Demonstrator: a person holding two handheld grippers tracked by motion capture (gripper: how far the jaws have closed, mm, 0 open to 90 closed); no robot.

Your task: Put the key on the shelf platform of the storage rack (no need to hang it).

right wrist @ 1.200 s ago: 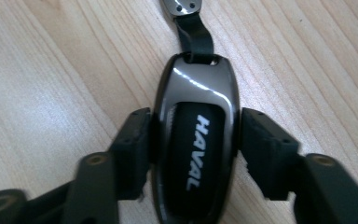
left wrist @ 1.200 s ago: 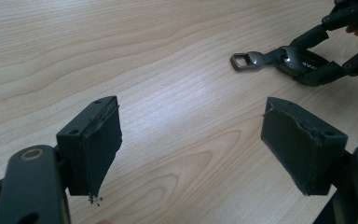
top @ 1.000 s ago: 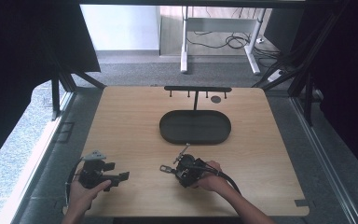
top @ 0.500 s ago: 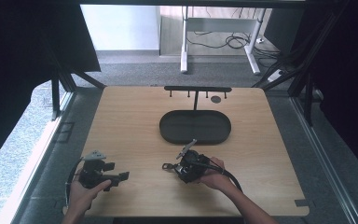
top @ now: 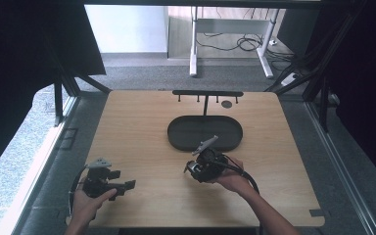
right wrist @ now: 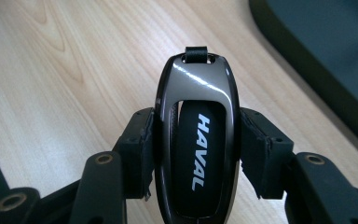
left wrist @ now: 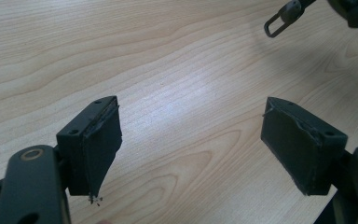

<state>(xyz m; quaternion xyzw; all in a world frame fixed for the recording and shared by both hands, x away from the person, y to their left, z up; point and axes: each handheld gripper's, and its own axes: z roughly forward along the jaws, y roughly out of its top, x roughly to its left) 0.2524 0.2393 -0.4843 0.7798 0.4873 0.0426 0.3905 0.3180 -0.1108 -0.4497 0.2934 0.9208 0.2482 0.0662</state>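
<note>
"HAVAL" lettering marks the key fob [right wrist: 198, 149], clamped by right gripper [right wrist: 198, 154].

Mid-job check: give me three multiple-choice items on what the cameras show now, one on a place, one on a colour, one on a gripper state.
1. Where is the dark oval tray?
A. on the wooden table, in front of the black hook rack
B. on the floor
C. in the left gripper

2. What colour is the lettering on the glossy black key fob?
A. red
B. white
C. yellow

3. How do the right gripper jaws stand?
A. wide open, nothing between
B. shut on the fob
C. shut on the tray

Answers: 1 A, the high view shows it there; 2 B, white letters in the right gripper view; 3 B, both pads press the fob's sides.
</note>
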